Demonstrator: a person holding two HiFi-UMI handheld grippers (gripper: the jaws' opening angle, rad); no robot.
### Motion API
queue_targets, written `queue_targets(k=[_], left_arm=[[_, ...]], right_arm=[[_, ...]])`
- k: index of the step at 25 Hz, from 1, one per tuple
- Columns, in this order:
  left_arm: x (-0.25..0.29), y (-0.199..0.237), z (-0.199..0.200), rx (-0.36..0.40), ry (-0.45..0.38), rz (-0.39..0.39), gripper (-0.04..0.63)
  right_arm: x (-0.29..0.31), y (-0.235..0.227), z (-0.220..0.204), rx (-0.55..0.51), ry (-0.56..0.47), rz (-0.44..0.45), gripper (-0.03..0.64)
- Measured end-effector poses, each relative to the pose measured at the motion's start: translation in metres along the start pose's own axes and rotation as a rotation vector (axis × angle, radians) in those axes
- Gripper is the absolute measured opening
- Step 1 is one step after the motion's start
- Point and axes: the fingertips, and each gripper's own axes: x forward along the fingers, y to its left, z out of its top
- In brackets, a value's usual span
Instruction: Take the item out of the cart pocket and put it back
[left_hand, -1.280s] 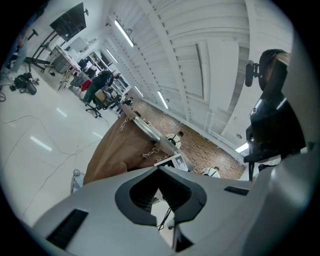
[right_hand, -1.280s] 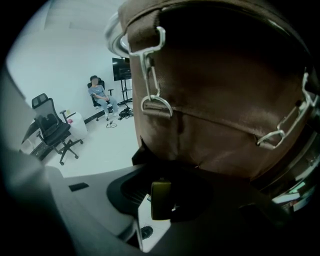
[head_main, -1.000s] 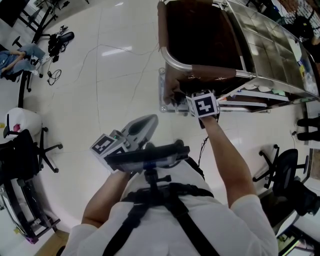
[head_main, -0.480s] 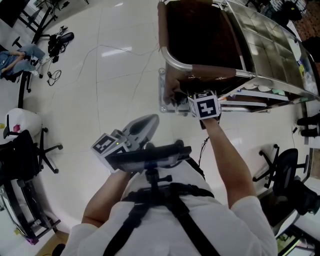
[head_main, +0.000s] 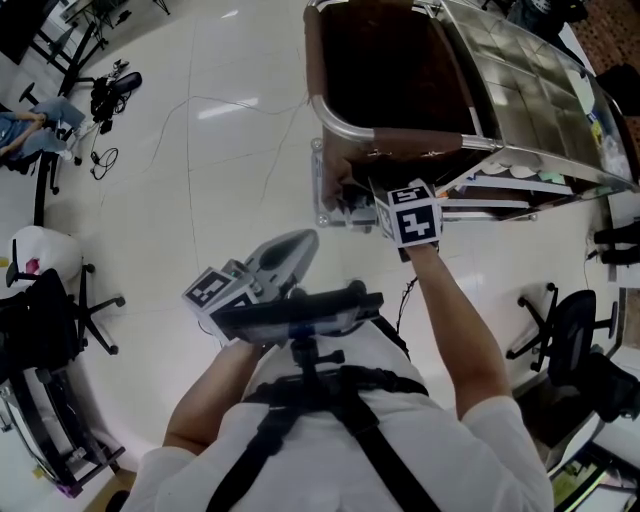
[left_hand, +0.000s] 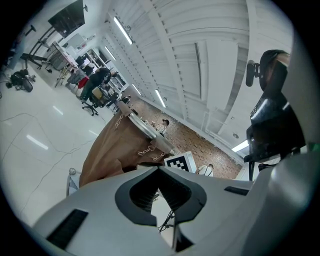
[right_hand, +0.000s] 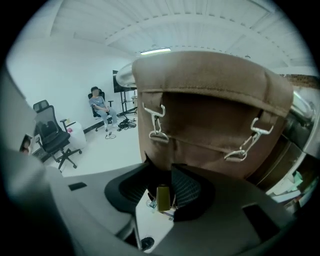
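Note:
A cart (head_main: 345, 122) with a chrome rim carries a brown fabric bag (head_main: 350, 160), whose pocket (right_hand: 210, 135) hangs from metal clips. My right gripper (head_main: 352, 200), its marker cube behind it, is pushed up against that pocket. In the right gripper view a small olive-gold item (right_hand: 163, 198) stands between the pads of the right gripper (right_hand: 162, 172), close to the right pad, and the jaws are opening. My left gripper (head_main: 285, 250) is held near my body, away from the cart. Seen in its own view, the left gripper (left_hand: 159, 172) is shut and has nothing in it.
Office chairs stand at the left (head_main: 50, 310) and at the right (head_main: 565, 335) of the white floor. A seated person (right_hand: 99, 106) and cables (head_main: 110, 90) are far off to the left. The cart's lower shelves (head_main: 520, 195) hold flat things.
The head view has shifted slightly, so the cart sits a little further left. The right gripper stays at the pocket. The left gripper has not moved.

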Motion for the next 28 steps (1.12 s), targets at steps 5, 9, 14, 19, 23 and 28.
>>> queue_targets(k=[5,9,14,19,23,28], left_arm=[[0.004,-0.004,-0.002,0.001,0.005,-0.016,-0.006],[0.003,-0.007,-0.002,0.001,0.010,-0.022,-0.006],[0.007,-0.009,-0.003,0.003,0.016,-0.030,-0.006],[0.008,-0.011,-0.004,0.003,0.020,-0.036,-0.006],[0.010,-0.011,-0.003,0.003,0.021,-0.039,-0.006],[0.011,-0.011,-0.002,0.003,0.020,-0.043,-0.006]], right_arm=[[-0.015,0.001,0.009,-0.004,-0.040,0.000,0.140],[-0.025,0.005,0.012,0.000,-0.059,0.003,0.140],[-0.039,0.001,0.013,0.008,-0.082,0.000,0.140],[-0.051,0.002,0.015,0.015,-0.104,0.003,0.140],[-0.062,0.005,0.018,0.015,-0.123,0.015,0.140],[-0.080,0.007,0.024,0.028,-0.160,0.020,0.135]])
